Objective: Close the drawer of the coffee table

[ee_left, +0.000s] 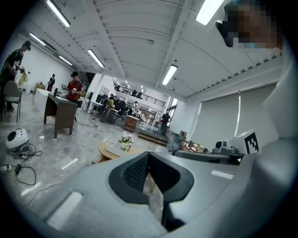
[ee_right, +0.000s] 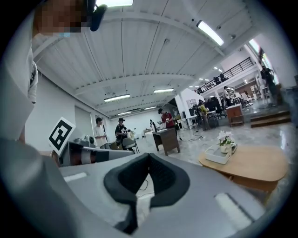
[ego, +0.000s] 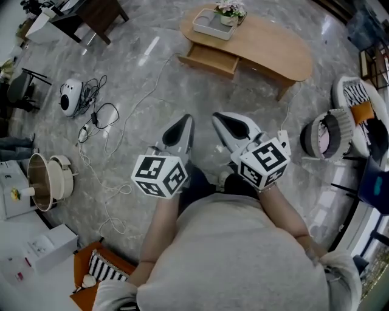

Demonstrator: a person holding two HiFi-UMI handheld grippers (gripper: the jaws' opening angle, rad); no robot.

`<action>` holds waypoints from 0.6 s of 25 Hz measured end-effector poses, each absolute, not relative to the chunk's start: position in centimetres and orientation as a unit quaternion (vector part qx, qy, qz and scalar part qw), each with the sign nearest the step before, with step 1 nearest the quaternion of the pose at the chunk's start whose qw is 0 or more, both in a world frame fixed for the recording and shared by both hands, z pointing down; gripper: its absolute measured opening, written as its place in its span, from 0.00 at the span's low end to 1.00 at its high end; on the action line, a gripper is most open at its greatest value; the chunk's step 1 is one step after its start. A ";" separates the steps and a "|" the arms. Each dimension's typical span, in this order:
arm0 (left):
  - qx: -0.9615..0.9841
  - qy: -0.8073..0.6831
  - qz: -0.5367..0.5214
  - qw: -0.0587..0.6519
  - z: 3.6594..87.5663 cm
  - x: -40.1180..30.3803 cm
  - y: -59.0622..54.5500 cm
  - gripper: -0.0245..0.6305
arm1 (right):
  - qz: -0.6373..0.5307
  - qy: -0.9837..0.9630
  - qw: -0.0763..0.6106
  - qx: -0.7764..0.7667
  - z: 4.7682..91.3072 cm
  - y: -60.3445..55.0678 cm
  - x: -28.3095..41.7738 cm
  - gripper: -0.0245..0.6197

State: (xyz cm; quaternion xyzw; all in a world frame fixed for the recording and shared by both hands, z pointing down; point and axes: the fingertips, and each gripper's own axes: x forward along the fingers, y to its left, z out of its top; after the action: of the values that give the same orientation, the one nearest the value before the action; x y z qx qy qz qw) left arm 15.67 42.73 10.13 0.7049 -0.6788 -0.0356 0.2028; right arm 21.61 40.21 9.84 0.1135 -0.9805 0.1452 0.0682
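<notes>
1. The wooden coffee table (ego: 267, 51) sits well apart from both grippers, across the marble floor.
2. Its drawer (ego: 209, 59) is pulled out on the near side.
3. A white tray (ego: 205, 27) on the tabletop holds a little flower pot (ego: 229, 12).
4. A cream cooking pot (ego: 45, 179) stands uncovered on the floor, far left.
5. The left gripper (ego: 186, 124) and right gripper (ego: 219, 119) are side by side near the person's body. Both have their tips pressed together with nothing between them.

Coffee table (ee_left: 106, 150) just peeks past the left gripper (ee_left: 148, 155) at its 9 o'clock — the drawer (ego: 209, 59) sits hidden behind that grey body. In the right gripper view the tabletop's end blurs into the dark rim at 3 o'clock. People (ee_right: 166, 118) by the far desk (ee_right: 167, 139) — too small to make out.
</notes>
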 end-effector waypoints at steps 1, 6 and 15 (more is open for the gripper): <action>0.707 -0.677 -0.034 0.204 10.2 14.2 42.0 0.04 | 0.149 -0.980 0.067 0.117 9.9 39.4 20.4 0.04; 0.724 -0.655 -0.049 0.209 9.1 6.7 37.6 0.04 | 0.151 -0.974 0.061 0.155 9.3 35.5 14.1 0.04; 0.771 -0.603 -0.019 0.207 9.5 -2.7 33.9 0.04 | 0.176 -0.959 0.038 0.220 9.5 30.9 4.4 0.04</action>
State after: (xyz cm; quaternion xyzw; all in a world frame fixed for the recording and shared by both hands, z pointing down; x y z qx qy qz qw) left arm -2.70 33.85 9.53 0.7706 -0.6026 -0.0194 0.2066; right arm 4.42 30.94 9.51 0.2205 -0.9587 0.1756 0.0379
